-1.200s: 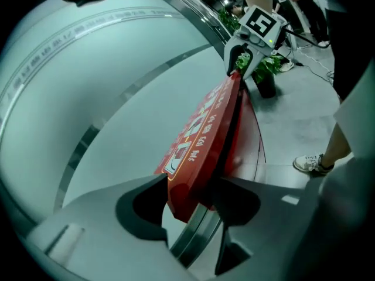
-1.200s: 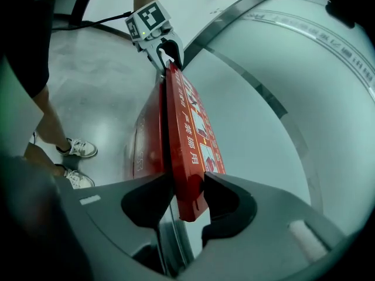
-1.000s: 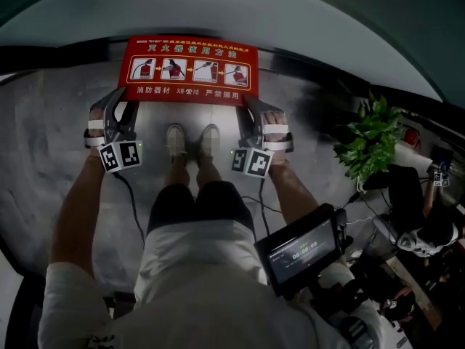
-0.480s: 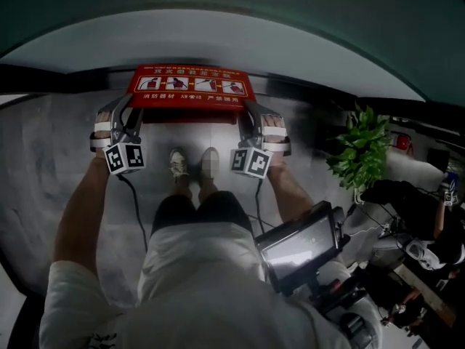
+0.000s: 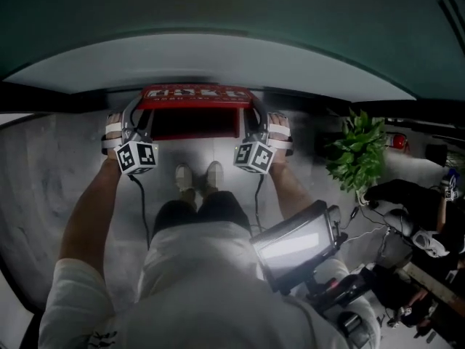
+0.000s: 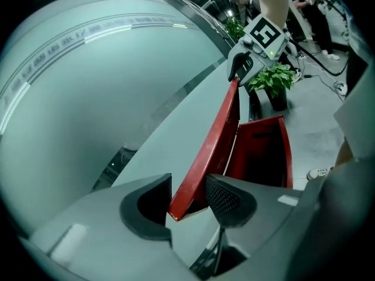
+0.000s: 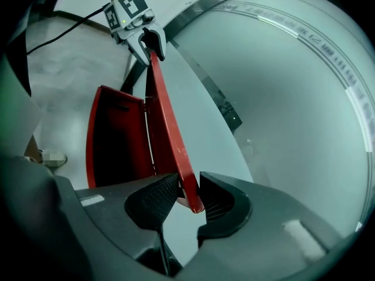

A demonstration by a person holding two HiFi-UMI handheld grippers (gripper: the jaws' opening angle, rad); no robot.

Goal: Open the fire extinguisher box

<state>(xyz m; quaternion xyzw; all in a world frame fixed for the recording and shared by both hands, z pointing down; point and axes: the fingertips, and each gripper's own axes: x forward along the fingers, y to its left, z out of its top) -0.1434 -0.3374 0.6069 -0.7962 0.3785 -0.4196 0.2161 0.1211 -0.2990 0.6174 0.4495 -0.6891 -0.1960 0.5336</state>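
Observation:
The red fire extinguisher box [image 5: 195,124] stands on the floor against a curved wall, and its dark inside shows. Its lid [image 5: 196,93] is swung up almost upright, so the head view sees it edge-on. My left gripper [image 5: 138,115] is shut on the lid's left corner, and my right gripper [image 5: 252,115] is shut on the right corner. In the left gripper view the lid [image 6: 214,139] runs away from my jaws [image 6: 187,198] to the other gripper [image 6: 240,69]. In the right gripper view the lid's corner [image 7: 167,127] sits pinched between the pads [image 7: 188,198], with the box body [image 7: 117,133] to its left.
The pale curved wall [image 5: 218,57] rises right behind the box. The person's feet [image 5: 197,177] stand just in front of it. A potted plant [image 5: 360,155] is to the right. A screen rig [image 5: 294,242] hangs at the person's waist, with gear and cables at far right.
The lid has swung up from lying flat with its label facing up to almost upright. Both grippers have risen and moved forward with its corners.

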